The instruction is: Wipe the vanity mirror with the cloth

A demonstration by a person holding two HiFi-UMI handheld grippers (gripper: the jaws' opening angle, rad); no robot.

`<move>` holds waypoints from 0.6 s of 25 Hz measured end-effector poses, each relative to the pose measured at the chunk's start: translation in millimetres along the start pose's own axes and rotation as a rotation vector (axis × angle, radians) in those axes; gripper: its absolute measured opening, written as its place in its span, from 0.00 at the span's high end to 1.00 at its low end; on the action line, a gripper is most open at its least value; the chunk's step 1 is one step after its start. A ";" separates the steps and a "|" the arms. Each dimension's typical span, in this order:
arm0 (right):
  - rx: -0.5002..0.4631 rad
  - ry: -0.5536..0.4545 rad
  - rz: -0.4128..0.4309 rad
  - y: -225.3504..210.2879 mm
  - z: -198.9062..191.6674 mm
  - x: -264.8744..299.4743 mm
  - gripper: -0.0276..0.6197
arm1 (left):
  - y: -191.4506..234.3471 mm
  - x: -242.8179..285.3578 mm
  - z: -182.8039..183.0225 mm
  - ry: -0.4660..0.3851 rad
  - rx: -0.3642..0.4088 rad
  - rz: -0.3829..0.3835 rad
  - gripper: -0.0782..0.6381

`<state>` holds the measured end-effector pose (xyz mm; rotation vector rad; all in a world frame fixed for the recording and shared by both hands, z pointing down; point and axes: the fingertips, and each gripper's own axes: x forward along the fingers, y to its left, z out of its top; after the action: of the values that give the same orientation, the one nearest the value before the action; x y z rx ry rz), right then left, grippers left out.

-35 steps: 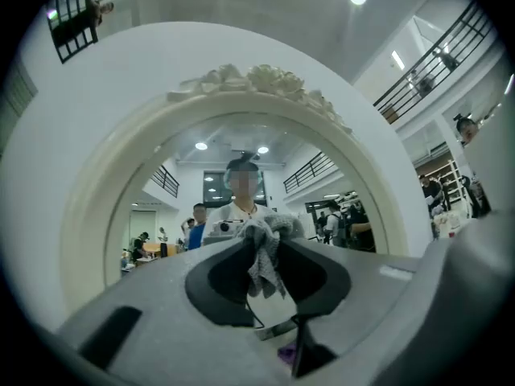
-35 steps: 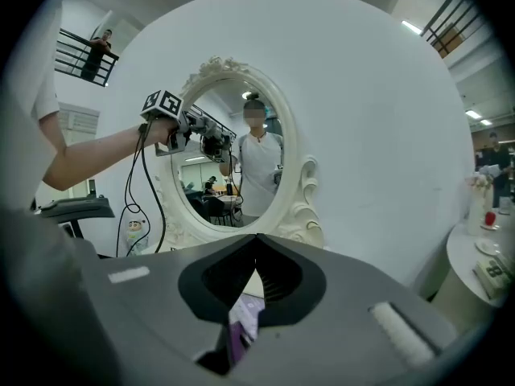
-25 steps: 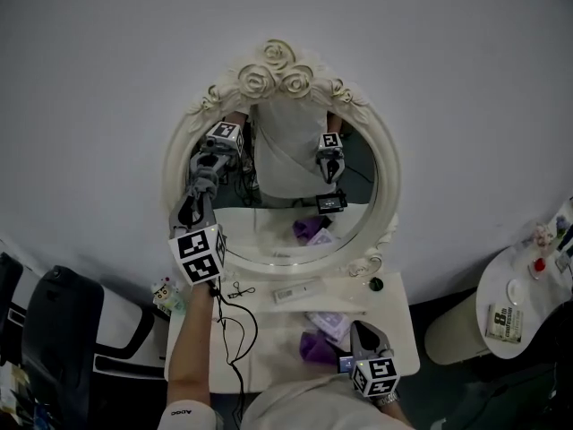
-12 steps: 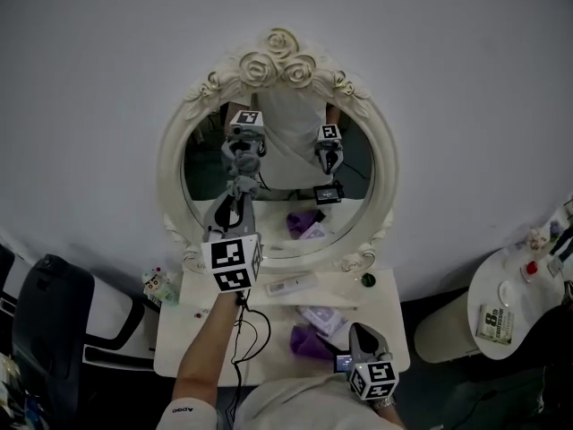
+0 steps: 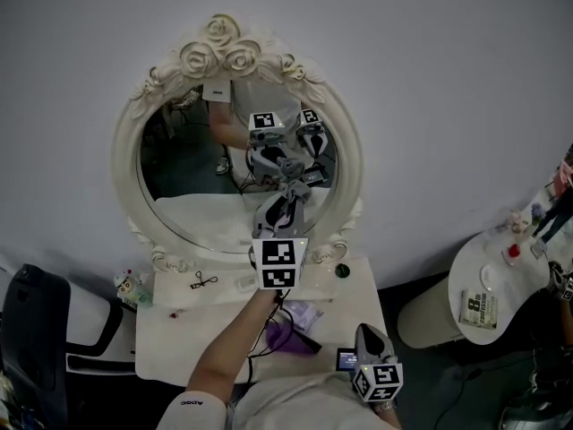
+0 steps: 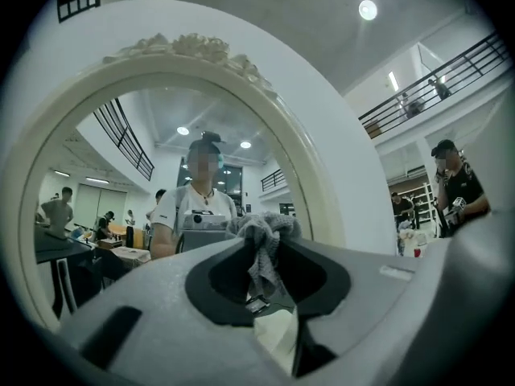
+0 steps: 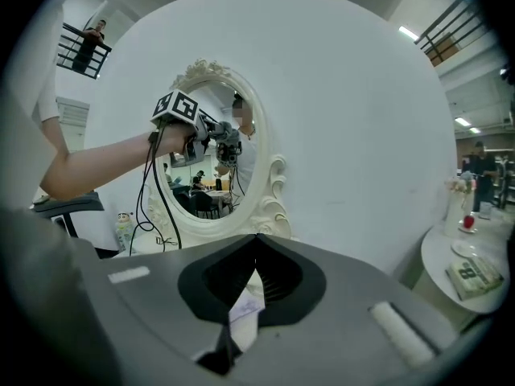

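Note:
The oval vanity mirror (image 5: pixel 192 155) has a cream frame topped with carved roses (image 5: pixel 219 52) and stands on a white vanity table (image 5: pixel 175 339). My left gripper (image 5: pixel 288 197) is shut on a crumpled grey cloth (image 5: pixel 292 184), which is pressed to the glass at the mirror's lower right. In the left gripper view the cloth (image 6: pixel 262 240) bunches between the jaws right in front of the mirror (image 6: pixel 121 183). My right gripper (image 5: pixel 363 331) hangs low near the table's front right corner, shut and holding nothing. From it I see the mirror (image 7: pixel 211 163) and the cloth (image 7: pixel 233 151).
A purple bundle (image 5: pixel 285 334), a small dark round thing (image 5: pixel 341 270), an eyelash curler (image 5: pixel 202 281) and a small figurine (image 5: pixel 129 285) lie on the table. A black chair (image 5: pixel 31 330) stands at the left. A round side table (image 5: pixel 506 280) with a book (image 5: pixel 479 310) is at the right.
My left gripper has swept the cloth across the glass from the left side to the lower right. The head view has shifted, with the mirror now further left. The right gripper stays low.

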<state>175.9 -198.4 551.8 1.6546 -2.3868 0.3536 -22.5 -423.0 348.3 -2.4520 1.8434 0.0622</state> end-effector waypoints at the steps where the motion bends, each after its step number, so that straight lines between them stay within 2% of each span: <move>1: 0.000 0.004 -0.014 -7.9 -1.1 -2.8 0.95 | -10.2 6.1 -3.4 0.002 -0.005 -0.014 0.78; 8: -0.014 0.018 -0.088 -52.1 -4.2 -18.0 0.95 | -44.6 37.4 -19.0 0.003 -0.014 -0.039 0.78; 12: -0.010 0.024 -0.107 -62.4 -6.8 -20.1 0.95 | -29.8 35.0 -20.3 -0.003 -0.019 -0.001 0.78; 15: -0.017 0.032 -0.081 -53.4 -6.7 -13.9 0.95 | -6.5 22.7 -18.1 -0.005 -0.010 0.039 0.78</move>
<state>231.0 -202.1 557.8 1.7192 -2.2856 0.3414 -10.1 -444.4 364.8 -2.4199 1.8939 0.0796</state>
